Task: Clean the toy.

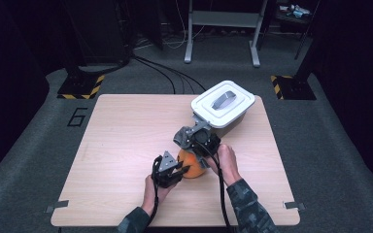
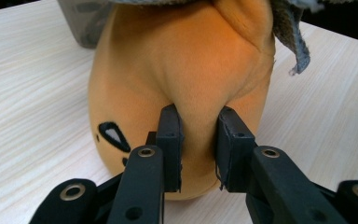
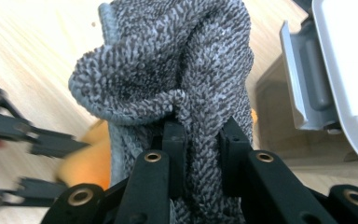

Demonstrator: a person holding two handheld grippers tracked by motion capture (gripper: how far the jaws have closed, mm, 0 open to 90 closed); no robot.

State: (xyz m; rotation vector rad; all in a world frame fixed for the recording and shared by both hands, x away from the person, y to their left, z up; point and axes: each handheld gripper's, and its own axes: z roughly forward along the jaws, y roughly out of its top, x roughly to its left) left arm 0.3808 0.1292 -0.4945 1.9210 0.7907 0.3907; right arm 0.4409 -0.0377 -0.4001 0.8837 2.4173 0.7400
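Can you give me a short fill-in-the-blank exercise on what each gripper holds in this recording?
1. The left gripper is shut on a fold of the ____ plush toy.
2. The right gripper is shut on a grey ____.
3. The storage box behind the grippers has a white ____ on it.
4. Everything rests on a light ____ table.

Missing words: orange; cloth; lid; wooden

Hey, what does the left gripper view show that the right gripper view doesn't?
Left gripper view alone: the left hand-held gripper pinching a fold of the orange plush toy, with a dark eye mark on the plush.
Right gripper view alone: the right hand-held gripper clamped on the grey cloth, beside the white-lidded box.
Both: plush, cloth, wooden table.
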